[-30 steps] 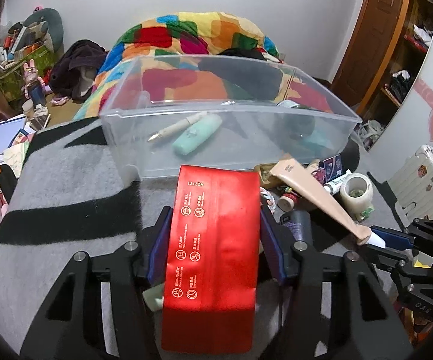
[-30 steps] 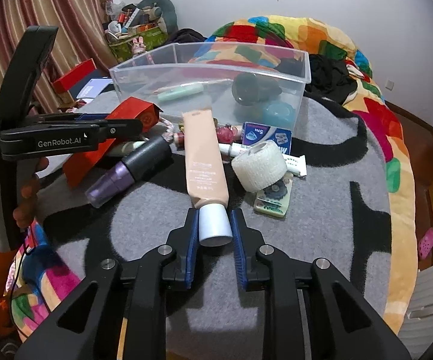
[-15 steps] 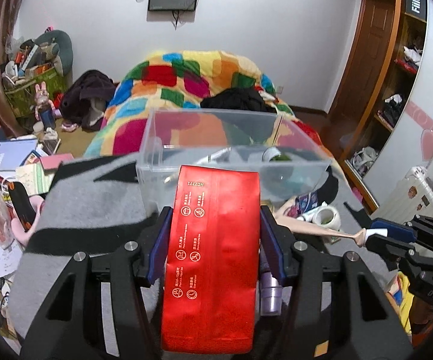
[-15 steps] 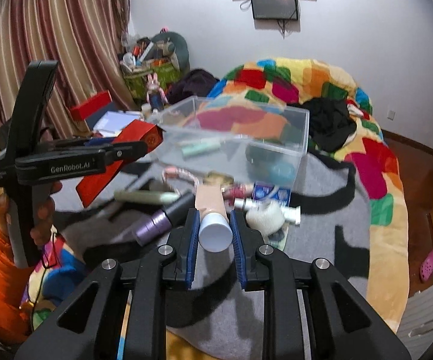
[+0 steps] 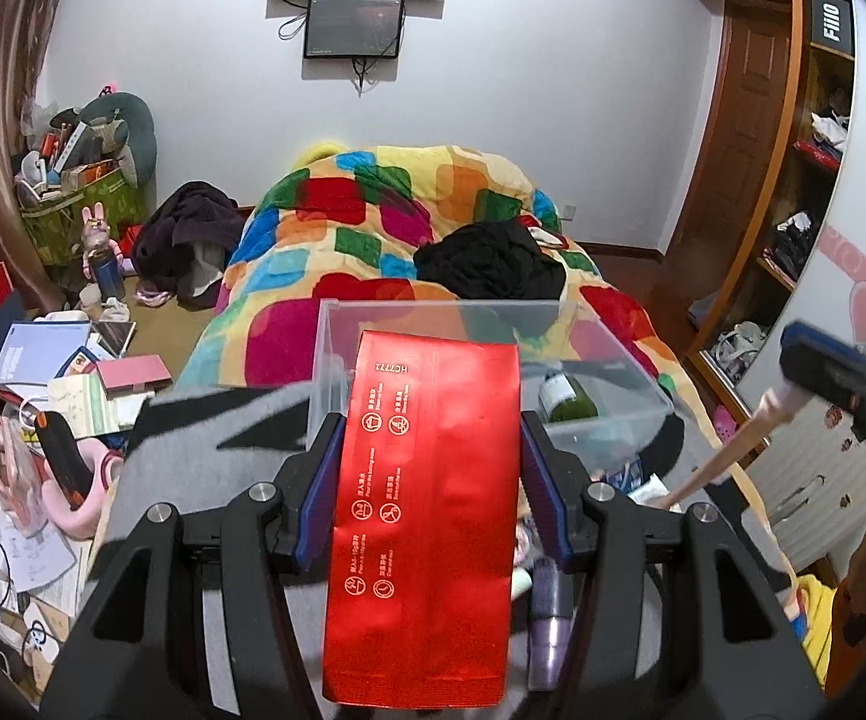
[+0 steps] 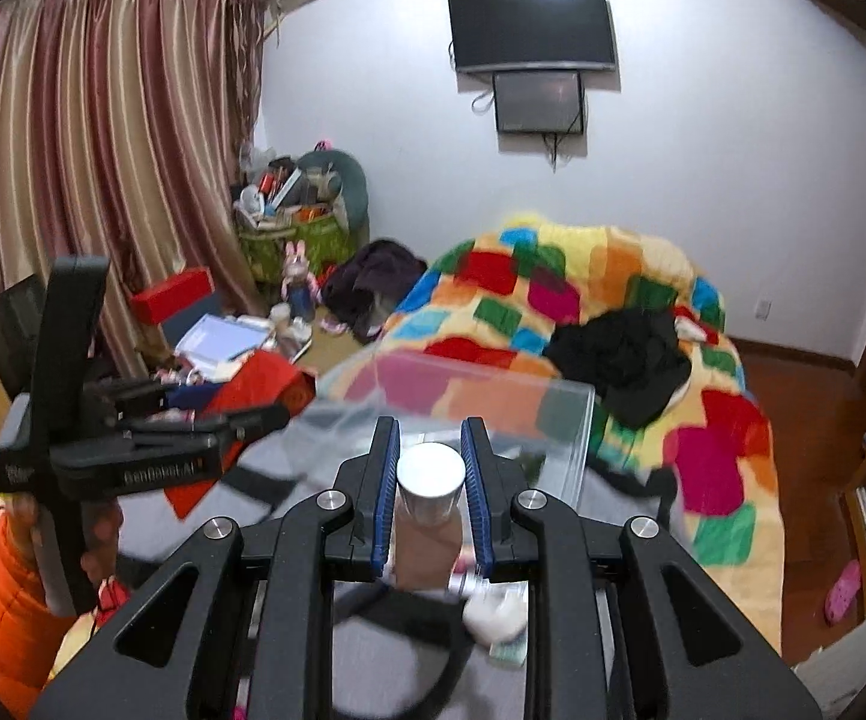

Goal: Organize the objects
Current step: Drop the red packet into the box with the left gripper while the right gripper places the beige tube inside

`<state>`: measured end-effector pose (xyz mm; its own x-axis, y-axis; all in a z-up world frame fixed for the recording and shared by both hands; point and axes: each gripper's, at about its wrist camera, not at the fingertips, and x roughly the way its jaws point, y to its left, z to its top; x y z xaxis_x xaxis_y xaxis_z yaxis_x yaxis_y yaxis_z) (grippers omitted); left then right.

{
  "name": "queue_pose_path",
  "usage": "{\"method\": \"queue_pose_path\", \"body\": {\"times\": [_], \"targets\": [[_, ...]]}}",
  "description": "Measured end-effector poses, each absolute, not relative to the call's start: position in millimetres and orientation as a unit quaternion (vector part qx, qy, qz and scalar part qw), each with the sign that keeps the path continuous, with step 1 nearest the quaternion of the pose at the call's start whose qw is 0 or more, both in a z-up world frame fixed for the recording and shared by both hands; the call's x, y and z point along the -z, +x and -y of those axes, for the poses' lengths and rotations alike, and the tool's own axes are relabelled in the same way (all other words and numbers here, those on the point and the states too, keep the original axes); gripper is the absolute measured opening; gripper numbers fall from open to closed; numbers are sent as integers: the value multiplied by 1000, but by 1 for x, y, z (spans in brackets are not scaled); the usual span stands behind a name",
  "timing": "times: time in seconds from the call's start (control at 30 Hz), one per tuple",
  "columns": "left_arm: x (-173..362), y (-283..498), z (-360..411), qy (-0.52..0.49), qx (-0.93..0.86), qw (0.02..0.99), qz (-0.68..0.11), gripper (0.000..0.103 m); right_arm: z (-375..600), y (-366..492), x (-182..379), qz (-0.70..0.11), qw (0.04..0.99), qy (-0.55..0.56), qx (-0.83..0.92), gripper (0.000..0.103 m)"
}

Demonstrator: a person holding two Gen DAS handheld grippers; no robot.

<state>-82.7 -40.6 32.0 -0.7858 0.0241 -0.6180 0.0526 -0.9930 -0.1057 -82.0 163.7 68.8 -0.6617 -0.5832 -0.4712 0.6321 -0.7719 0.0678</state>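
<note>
Left gripper [image 5: 429, 468] pinches a red packet [image 5: 426, 516] held above the grey blanket [image 5: 192, 456], before the clear bin [image 5: 631, 408]. Right gripper [image 6: 431, 483] clamps the white cap of a beige tube [image 6: 429, 480], likewise raised near the bin.

The red box [image 5: 426, 516] hides the clear bin's [image 5: 607, 384] near wall — contents mostly unseen.

Both wrist views face bed [image 5: 384, 228] (sharing bin [image 6: 559, 420])
</note>
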Motion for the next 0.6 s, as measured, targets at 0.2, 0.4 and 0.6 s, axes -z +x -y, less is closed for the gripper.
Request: {"method": "queue_pose_path", "body": {"times": [0.2, 0.4, 0.6], "targets": [[-41, -113, 50, 332, 941, 15, -55, 55, -146, -108, -94, -54, 300, 209, 929, 19], [-28, -153, 54, 364, 930, 20, -44, 55, -120, -143, -94, -74, 256, 194, 944, 19], [2, -189, 46, 418, 908, 15, -22, 55, -90, -174, -60, -104, 235, 220, 941, 19]]}}
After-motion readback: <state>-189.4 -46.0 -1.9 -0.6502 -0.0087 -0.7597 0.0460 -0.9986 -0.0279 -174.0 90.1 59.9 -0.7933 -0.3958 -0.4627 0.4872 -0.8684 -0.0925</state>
